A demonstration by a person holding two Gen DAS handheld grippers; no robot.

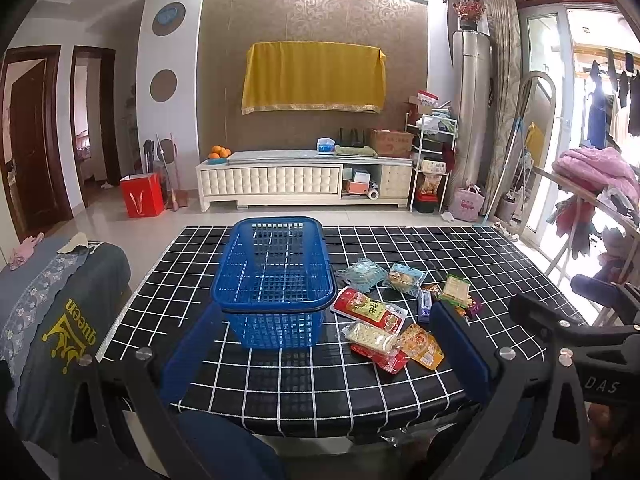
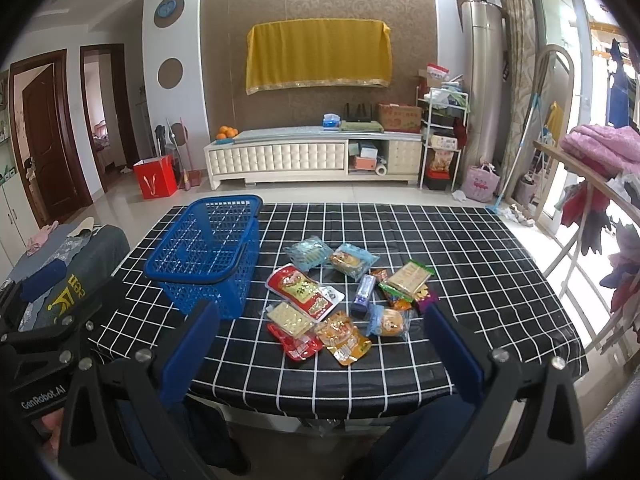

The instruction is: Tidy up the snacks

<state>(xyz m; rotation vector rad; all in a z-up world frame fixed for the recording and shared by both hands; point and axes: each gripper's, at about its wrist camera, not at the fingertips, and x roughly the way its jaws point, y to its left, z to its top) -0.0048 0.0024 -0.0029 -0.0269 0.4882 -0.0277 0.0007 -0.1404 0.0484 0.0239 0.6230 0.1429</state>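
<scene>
Blue padded left tongs (image 1: 326, 354) and right tongs (image 2: 320, 348) gape wide, holding nothing. The blue plastic mesh basket (image 1: 276, 280) sits beside bright snack packets (image 2: 340, 300) on the black checked counter (image 2: 460, 240).

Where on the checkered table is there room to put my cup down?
The far right corner of the table, beyond the snack packets, is bare. So is the near edge in front of them. It is crowded in the middle, where the packets lie beside the blue basket.
</scene>
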